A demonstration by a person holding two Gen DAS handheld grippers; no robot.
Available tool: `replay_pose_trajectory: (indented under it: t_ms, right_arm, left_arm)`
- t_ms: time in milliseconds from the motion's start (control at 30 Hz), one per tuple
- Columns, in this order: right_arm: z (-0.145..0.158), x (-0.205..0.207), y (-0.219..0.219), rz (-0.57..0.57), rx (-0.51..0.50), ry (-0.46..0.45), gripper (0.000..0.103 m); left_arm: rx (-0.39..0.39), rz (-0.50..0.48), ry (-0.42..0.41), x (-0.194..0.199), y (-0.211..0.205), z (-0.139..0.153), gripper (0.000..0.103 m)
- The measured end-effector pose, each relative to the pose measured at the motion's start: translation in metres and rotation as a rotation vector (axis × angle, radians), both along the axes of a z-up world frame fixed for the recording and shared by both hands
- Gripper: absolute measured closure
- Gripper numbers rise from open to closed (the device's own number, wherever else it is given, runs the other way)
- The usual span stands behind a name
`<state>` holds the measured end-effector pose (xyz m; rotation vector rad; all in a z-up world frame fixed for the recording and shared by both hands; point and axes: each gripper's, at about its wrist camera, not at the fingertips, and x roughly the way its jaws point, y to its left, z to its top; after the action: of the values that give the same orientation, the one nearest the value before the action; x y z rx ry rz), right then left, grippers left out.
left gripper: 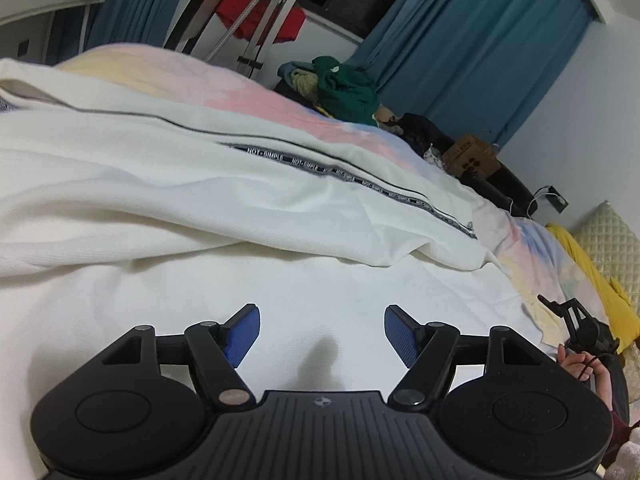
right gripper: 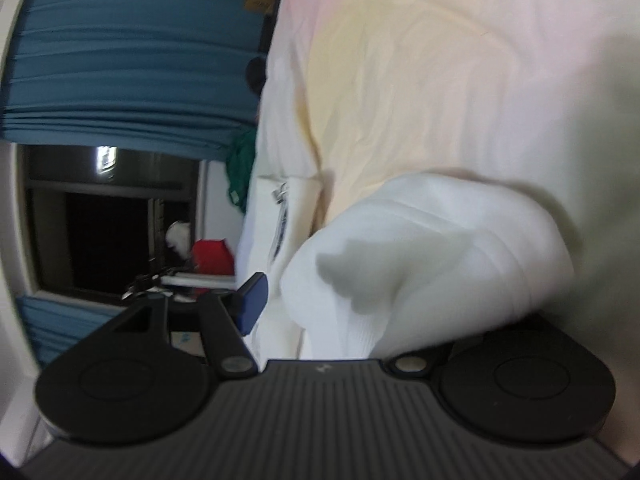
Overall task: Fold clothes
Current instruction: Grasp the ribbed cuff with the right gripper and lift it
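A: Where does the white zip-up garment (left gripper: 168, 184) lie?

B: Spread across the bed, over the pastel bedspread (left gripper: 248, 100), its lettered zipper tape (left gripper: 360, 180) running diagonally. One panel is already lapped over the lower layer, with a loose edge near the tape's end.

A: And the left gripper (left gripper: 322, 330)?

B: It hovers just above the white cloth, blue pads (left gripper: 244, 332) spread wide, nothing between them.

A: The right gripper (right gripper: 320, 308)?

B: A thick fold of the white cloth fills its mouth in the right wrist view (that view is blurred). One blue pad is visible beside the bundle; the other is hidden under the fabric, so whether it is clenched on the cloth cannot be told.

A: Which step is this, then?

B: It reads as mid-fold: a bunched part, likely a sleeve or side, carried by the right while the left is free.

A: What does the next move call for?

B: Probably laying that bundle flat across the body, the left pinning or smoothing the layer so the zipper line stays straight.
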<state>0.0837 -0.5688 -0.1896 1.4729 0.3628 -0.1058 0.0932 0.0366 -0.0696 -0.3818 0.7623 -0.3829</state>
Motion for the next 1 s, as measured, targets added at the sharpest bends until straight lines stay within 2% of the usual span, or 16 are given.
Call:
replay_pose_trajectory:
  t_ms: [67,167,233,300,333,400,433,467,500,700,800,867,967,1000]
  right_arm:
    - [0.000,0.014,-0.003,0.031,0.016,-0.021,0.034]
    - [0.003,0.034,-0.002,0.103,-0.008,-0.027,0.027]
    - [0.000,0.049,-0.001,0.139,-0.033,0.007,0.027]
    - [0.001,0.054,-0.005,0.110,-0.041,-0.006,0.028]
    - [0.002,0.054,-0.006,0.085,-0.041,-0.014,0.031]
    - [0.008,0.054,-0.008,0.044,-0.058,-0.017,0.044]
    - [0.012,0.055,-0.009,0.027,-0.076,-0.012,0.060]
    - [0.018,0.054,-0.009,0.010,-0.103,-0.008,0.080]
    - [0.025,0.053,-0.009,-0.012,-0.138,-0.003,0.089]
    - [0.067,0.021,-0.002,-0.137,-0.310,-0.004,0.093]
    - [0.086,-0.002,0.005,-0.222,-0.426,0.018,0.093]
    - [0.096,-0.016,0.012,-0.287,-0.542,0.035,0.093]
    - [0.102,-0.009,0.027,-0.302,-0.729,0.173,0.093]
    - [0.096,-0.007,0.028,-0.281,-0.756,0.235,0.093]
  left_arm:
    - [-0.016,-0.001,0.009,0.003,-0.001,-0.004,0.032]
    - [-0.032,-0.006,0.019,0.007,-0.003,-0.009,0.032]
    - [-0.034,-0.011,0.022,0.010,-0.005,-0.011,0.032]
    - [-0.040,-0.017,0.024,0.013,-0.006,-0.012,0.032]
    - [-0.043,-0.022,0.024,0.014,-0.007,-0.013,0.032]
    - [-0.041,-0.032,0.020,0.016,-0.010,-0.014,0.032]
    - [-0.041,-0.037,0.019,0.017,-0.011,-0.014,0.032]
    - [-0.044,-0.039,0.017,0.017,-0.011,-0.014,0.032]
    - [-0.048,-0.041,0.016,0.017,-0.012,-0.013,0.032]
    - [-0.070,-0.053,0.003,0.016,-0.013,-0.008,0.032]
    - [-0.076,-0.063,-0.013,0.011,-0.012,-0.003,0.032]
    - [-0.073,-0.066,-0.022,0.008,-0.011,0.000,0.032]
    - [-0.059,-0.068,-0.024,0.006,-0.007,0.003,0.032]
    - [-0.050,-0.064,-0.021,0.006,-0.007,0.004,0.032]
